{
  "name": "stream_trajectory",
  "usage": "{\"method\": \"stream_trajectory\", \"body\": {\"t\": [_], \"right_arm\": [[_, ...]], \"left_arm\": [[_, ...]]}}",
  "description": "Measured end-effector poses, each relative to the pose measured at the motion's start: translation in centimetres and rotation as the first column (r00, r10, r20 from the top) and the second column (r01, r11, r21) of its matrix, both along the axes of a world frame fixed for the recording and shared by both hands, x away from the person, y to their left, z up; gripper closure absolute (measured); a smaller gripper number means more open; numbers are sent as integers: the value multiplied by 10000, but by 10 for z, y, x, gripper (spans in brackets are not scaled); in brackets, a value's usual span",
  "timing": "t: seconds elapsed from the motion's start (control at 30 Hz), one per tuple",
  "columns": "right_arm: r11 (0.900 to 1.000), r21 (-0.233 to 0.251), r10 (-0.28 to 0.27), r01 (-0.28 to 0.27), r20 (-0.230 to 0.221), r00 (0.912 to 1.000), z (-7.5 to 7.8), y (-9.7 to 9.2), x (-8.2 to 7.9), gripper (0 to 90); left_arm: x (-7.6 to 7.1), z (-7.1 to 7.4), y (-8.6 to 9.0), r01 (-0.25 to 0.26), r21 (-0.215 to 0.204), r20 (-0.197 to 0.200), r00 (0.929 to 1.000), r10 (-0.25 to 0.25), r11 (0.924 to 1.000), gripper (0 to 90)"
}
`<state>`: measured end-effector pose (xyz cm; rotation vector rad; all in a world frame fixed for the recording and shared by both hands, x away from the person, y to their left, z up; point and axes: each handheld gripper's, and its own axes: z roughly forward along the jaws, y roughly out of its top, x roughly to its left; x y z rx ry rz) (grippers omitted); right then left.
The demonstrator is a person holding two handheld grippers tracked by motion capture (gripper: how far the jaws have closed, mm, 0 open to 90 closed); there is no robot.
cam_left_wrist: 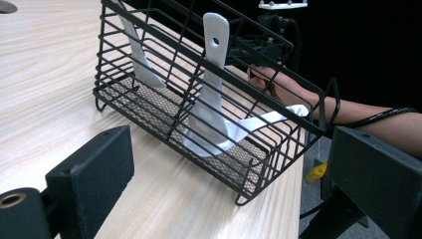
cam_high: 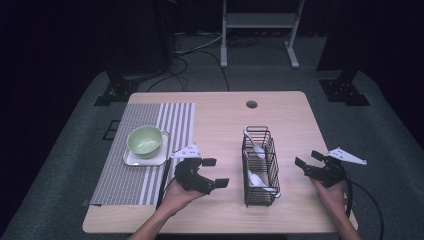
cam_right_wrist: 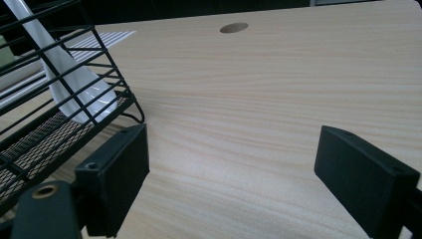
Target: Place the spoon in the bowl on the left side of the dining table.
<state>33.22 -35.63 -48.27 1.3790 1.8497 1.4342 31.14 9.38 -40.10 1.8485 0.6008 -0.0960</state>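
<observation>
I'm holding both grippers apart beside the wire basket [cam_high: 260, 167].
The left gripper [cam_high: 216, 172] and right gripper [cam_high: 308, 159] are flanking it on the pale wooden table [cam_high: 220, 125]; I'm reading no writing; dark room behind.

- From my high view the table [cam_high: 280, 115] sits in a pool of overhead light — the room around it falls to near black.
- My left gripper view is bright and sharp on the wire basket [cam_left_wrist: 164, 94]; the near jaws look soft.
- My right gripper view shows mild glare on the wood — edges slightly stretched.
</observation>
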Motion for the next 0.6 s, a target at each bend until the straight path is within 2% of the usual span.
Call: {"method": "stream_trajectory", "body": {"t": [0.6], "right_arm": [[10000,25,21,-21,-10,10000,0,0,0,129]], "left_arm": [[1,4,-20,123,126,-77,9999,-122,9998,37]]}}
